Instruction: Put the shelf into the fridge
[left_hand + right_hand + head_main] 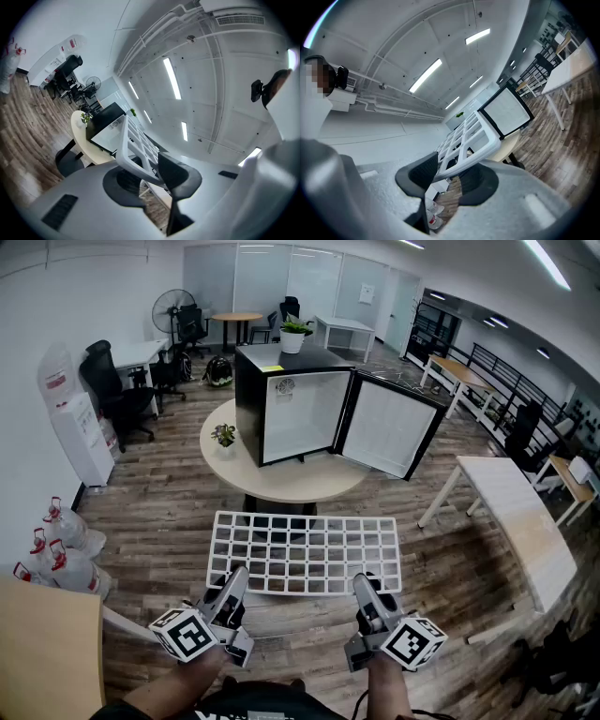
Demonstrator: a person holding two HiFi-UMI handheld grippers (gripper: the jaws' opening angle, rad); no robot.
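Note:
A white grid shelf (305, 552) hangs level in front of me, held by its near edge at both corners. My left gripper (234, 583) is shut on the near left corner and my right gripper (365, 589) on the near right corner. In the left gripper view the shelf (132, 139) runs between the dark pads (176, 176) of the left gripper (146, 172). In the right gripper view the shelf (474, 135) is likewise clamped in the right gripper (451, 172). Beyond it, the black mini fridge (281, 381) stands on a round table (281, 482), its door (389, 427) swung open to the right and its white inside showing.
A small plant (224, 435) sits on the round table left of the fridge, and a potted plant (294, 334) stands on top of it. A long white table (525, 521) is at the right. Water bottles (56, 540) and a dispenser (80, 418) line the left wall.

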